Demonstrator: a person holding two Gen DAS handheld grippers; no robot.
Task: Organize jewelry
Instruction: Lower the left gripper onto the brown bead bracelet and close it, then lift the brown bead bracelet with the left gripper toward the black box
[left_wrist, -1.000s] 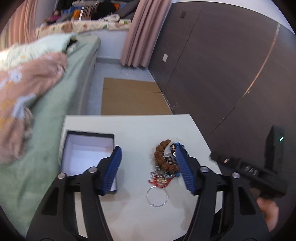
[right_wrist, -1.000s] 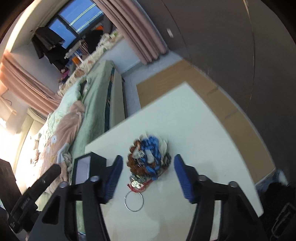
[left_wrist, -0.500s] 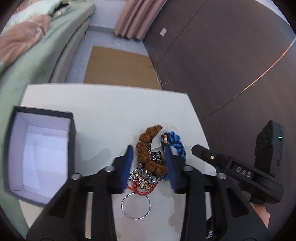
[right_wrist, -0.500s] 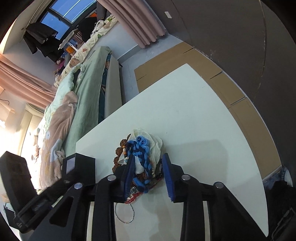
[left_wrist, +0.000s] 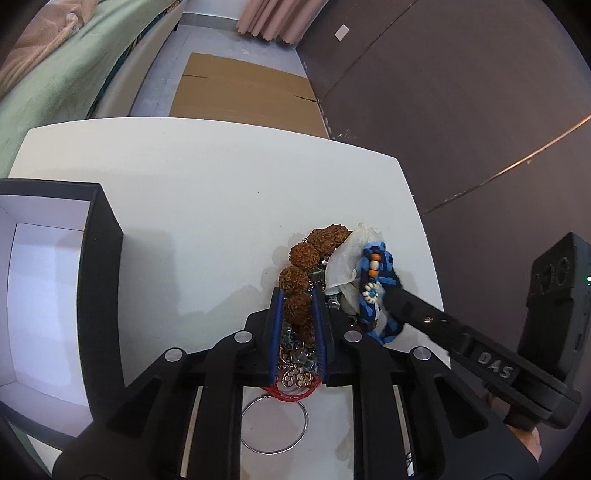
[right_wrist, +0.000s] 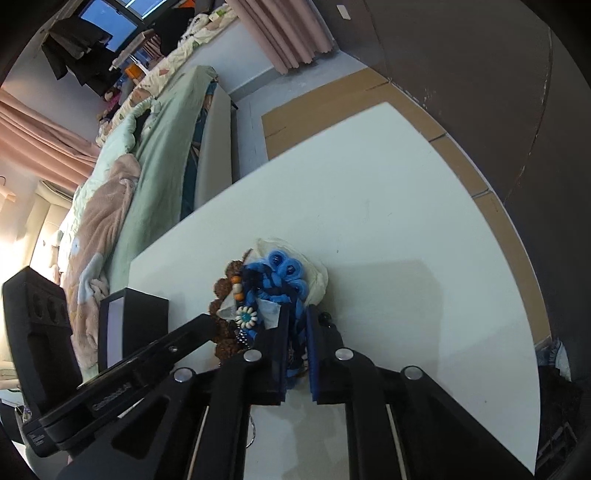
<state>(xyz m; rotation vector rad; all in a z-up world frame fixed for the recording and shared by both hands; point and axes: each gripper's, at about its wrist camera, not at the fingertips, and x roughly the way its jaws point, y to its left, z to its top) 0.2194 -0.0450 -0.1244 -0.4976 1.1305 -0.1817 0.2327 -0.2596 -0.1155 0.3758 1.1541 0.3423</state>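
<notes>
The jewelry pile lies on the table's near right part. The left gripper pinches the brown bead strand; "DAS" marks the right tool, and the box is cut off left.

From the right wrist, the right gripper pinches the blue braided bracelet; lower pieces are hidden.

Home bedroom, bed with green bedding, pink curtains, clothes hung by window

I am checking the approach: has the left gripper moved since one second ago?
Yes. The left gripper has come forward and down toward the jewelry pile on the white table, and its fingers have closed around the brown bead bracelet.
</notes>
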